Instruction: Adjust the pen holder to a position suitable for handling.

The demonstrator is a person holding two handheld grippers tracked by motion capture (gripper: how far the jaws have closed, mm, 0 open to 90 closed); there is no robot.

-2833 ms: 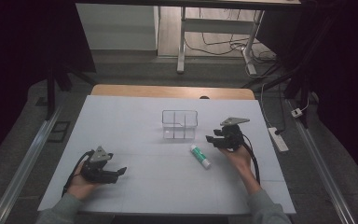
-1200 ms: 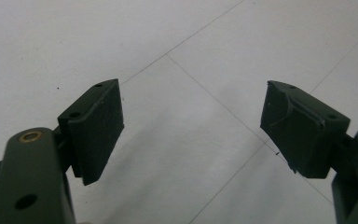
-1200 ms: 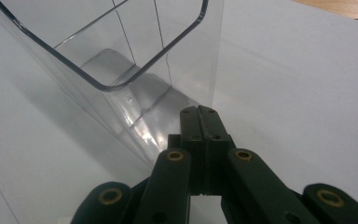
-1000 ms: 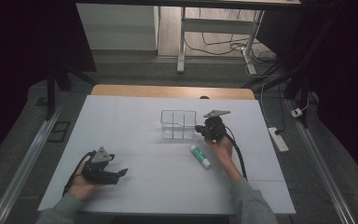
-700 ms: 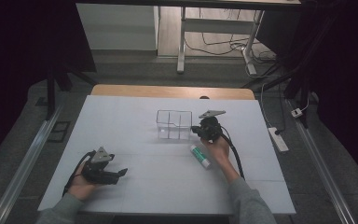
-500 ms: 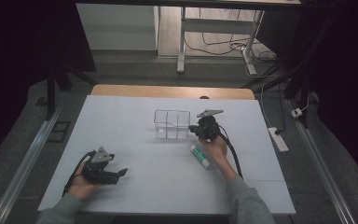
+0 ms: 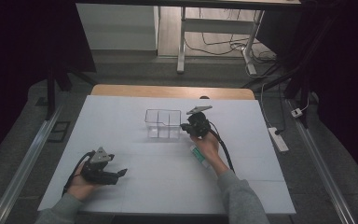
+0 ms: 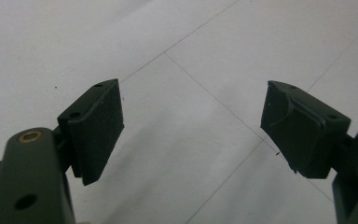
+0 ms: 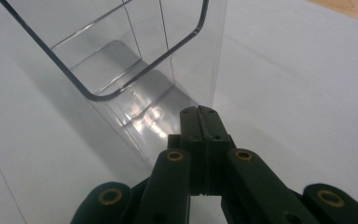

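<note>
Now the right gripper (image 7: 183,127), its jaws pressed together on nothing, touches the clear box's (image 7: 163,123) right wall; the box has slid leftward across the white table (image 7: 121,116) since earlier. Behind that hand lies a green-and-white tube (image 7: 198,156). Unmoved, the left gripper (image 7: 120,175) rests with jaws wide apart, empty.

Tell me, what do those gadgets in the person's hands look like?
Both are black: the left gripper and right gripper each carry a grey three-cornered plate and trail a black cable. Their fingers are dark, blocky pads on arms with brass-coloured rivets. The person wears grey sleeves.
</note>
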